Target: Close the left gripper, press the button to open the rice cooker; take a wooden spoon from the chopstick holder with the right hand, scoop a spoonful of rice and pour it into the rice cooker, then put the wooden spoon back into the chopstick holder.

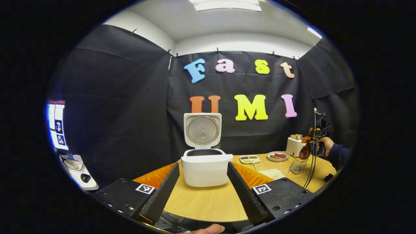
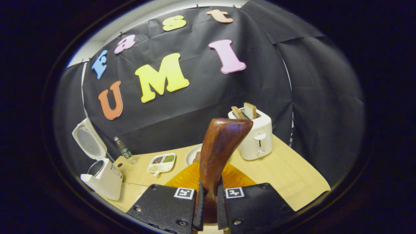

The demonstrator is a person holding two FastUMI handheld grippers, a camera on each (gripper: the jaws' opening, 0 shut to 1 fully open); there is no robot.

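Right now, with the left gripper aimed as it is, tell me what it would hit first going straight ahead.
Most likely the rice cooker: it stands centred between the open left gripper fingers, lid up, bare table before it.

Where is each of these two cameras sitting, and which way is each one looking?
Left gripper view: rides on the left gripper, low over the table, facing the open rice cooker; its spread fingers frame it.
Right gripper view: rides on the right gripper, looking along the wooden spoon clamped in its fingers, toward the toaster.
Shared: both see the rice cooker, toaster and divided dish; the left gripper view also catches the right gripper with the spoon, above the chopstick holder.
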